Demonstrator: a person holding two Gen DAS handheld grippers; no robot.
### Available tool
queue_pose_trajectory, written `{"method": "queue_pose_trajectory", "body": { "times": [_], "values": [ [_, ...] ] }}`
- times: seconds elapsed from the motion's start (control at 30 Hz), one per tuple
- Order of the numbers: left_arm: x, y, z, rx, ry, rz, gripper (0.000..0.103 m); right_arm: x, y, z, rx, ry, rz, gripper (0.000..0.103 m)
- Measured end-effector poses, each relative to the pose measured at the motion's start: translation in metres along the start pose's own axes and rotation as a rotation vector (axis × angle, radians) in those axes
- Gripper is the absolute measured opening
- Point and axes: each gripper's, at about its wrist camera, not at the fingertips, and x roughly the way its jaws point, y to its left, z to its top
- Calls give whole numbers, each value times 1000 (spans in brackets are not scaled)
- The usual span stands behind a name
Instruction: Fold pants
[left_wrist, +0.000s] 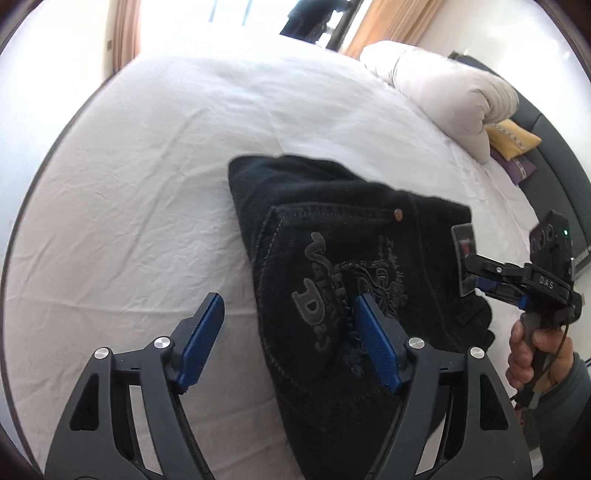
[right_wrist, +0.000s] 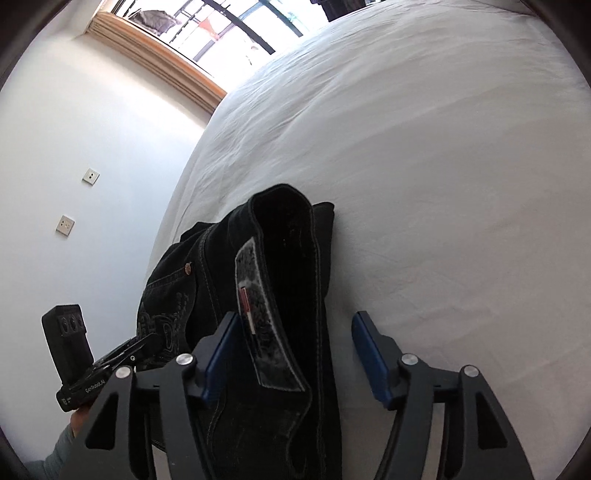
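Black jeans (left_wrist: 332, 258) lie folded on the white bed (left_wrist: 147, 184), back pocket with embroidery facing up. My left gripper (left_wrist: 287, 301) is open over the jeans' left edge: its right pad (left_wrist: 373, 343) is above the pocket and its left pad is over the sheet. Neither pad presses on the cloth. In the right wrist view the jeans' (right_wrist: 288, 236) waistband with its label patch (right_wrist: 255, 295) runs between the fingers of my right gripper (right_wrist: 295, 317), which is open too. The right gripper (left_wrist: 476, 277) also shows at the jeans' right end, held by a hand (left_wrist: 532, 354).
A rolled white duvet (left_wrist: 454, 92), a yellow cushion (left_wrist: 513, 138) and a purple one (left_wrist: 517, 166) lie at the bed's far right by a dark headboard (left_wrist: 554, 166). A white wall with sockets (right_wrist: 90, 176) and a window (right_wrist: 240, 26) lie beyond the bed's left side.
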Motion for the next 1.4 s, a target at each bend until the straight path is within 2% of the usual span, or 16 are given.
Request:
{"method": "queue_pose_trajectory", "body": {
  "times": [0.07, 0.13, 0.2, 0.27, 0.33, 0.4, 0.47, 0.53, 0.57, 0.63, 0.73, 0.83, 0.97, 1.07, 1.3, 1.4],
  "values": [
    [-25, -8, -5, -4, -68, 16, 93, -22, 2, -7, 6, -56, -8, 71],
    [-60, -17, -12, 28, -163, 44, 103, -48, 14, -18, -17, -117, -23, 74],
    [-93, -34, -22, 76, -246, 114, 103, -71, 38, -28, -72, -199, -61, 77],
    [-136, -59, -37, 137, -382, 177, 103, -100, 66, -44, -152, -293, -96, 82],
    [-172, -84, -51, 185, -505, 237, 103, -130, 97, -62, -237, -395, -162, 94],
    [-203, -104, -56, 219, -588, 282, 103, -160, 127, -80, -317, -522, -208, 102],
    [-238, -118, -66, 246, -663, 335, 103, -195, 157, -100, -383, -665, -238, 103],
    [-276, -135, -80, 264, -763, 407, 103, -221, 184, -115, -441, -774, -262, 103],
    [-289, -140, -85, 267, -792, 418, 103, -235, 197, -123, -472, -822, -274, 103],
    [-322, -148, -95, 278, -841, 387, 103, -252, 220, -133, -521, -893, -315, 103],
    [-351, -152, -95, 268, -826, 328, 103, -276, 243, -148, -542, -960, -398, 103],
    [-363, -152, -90, 231, -767, 330, 103, -286, 252, -155, -524, -935, -365, 103],
    [-367, -150, -97, 246, -729, 364, 103, -279, 246, -162, -479, -878, -360, 103],
    [-343, -140, -94, 205, -643, 402, 103, -268, 231, -165, -441, -817, -414, 103],
    [-248, -132, -91, 126, -369, 367, 103, -216, 204, -158, -365, -598, -491, 103],
    [-217, -129, -93, 112, -292, 362, 103, -191, 196, -158, -335, -491, -500, 103]
  ]
}}
